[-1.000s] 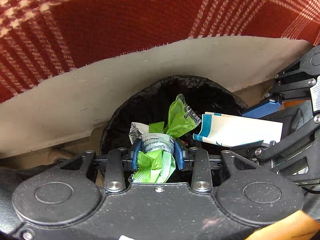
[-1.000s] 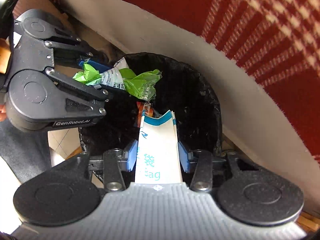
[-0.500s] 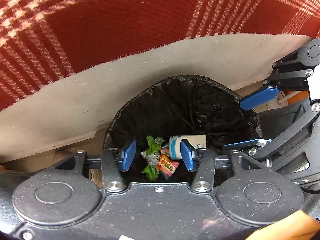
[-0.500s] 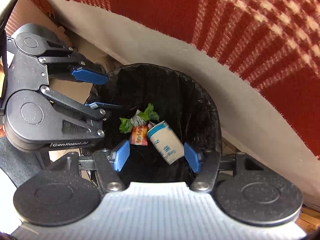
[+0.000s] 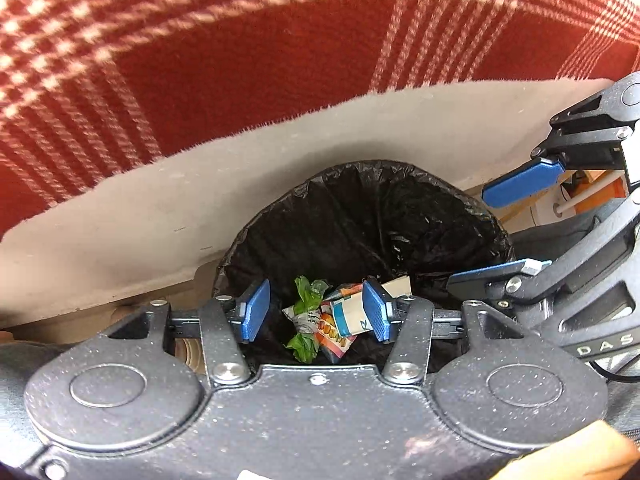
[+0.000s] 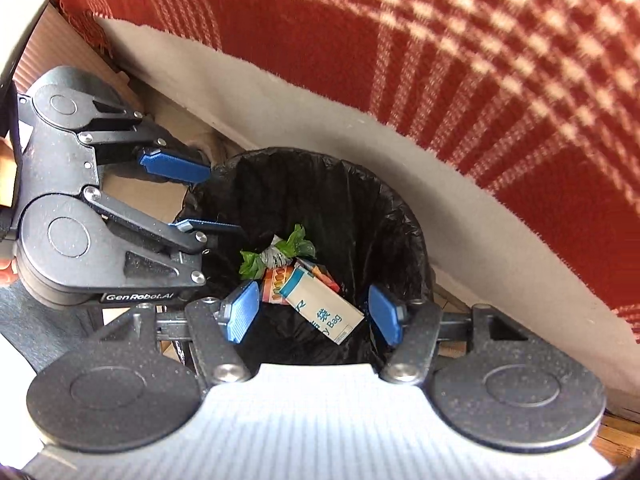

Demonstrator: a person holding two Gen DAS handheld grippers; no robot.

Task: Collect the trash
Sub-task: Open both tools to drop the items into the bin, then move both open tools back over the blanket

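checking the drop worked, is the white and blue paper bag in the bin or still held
In the bin. The paper bag lies at the bottom of the bin beside wrappers, below the open, empty right gripper.

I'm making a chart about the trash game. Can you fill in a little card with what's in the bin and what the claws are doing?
bin: trash can with a black liner, standing beside a grey mat edge and a red plaid cloth
in the bin: green wrapper, orange snack packet, white and blue paper bag, all at the bottom
left claw: open, nothing between its pads, above the bin
right claw: open, nothing between its pads, above the bin
trash still held: none
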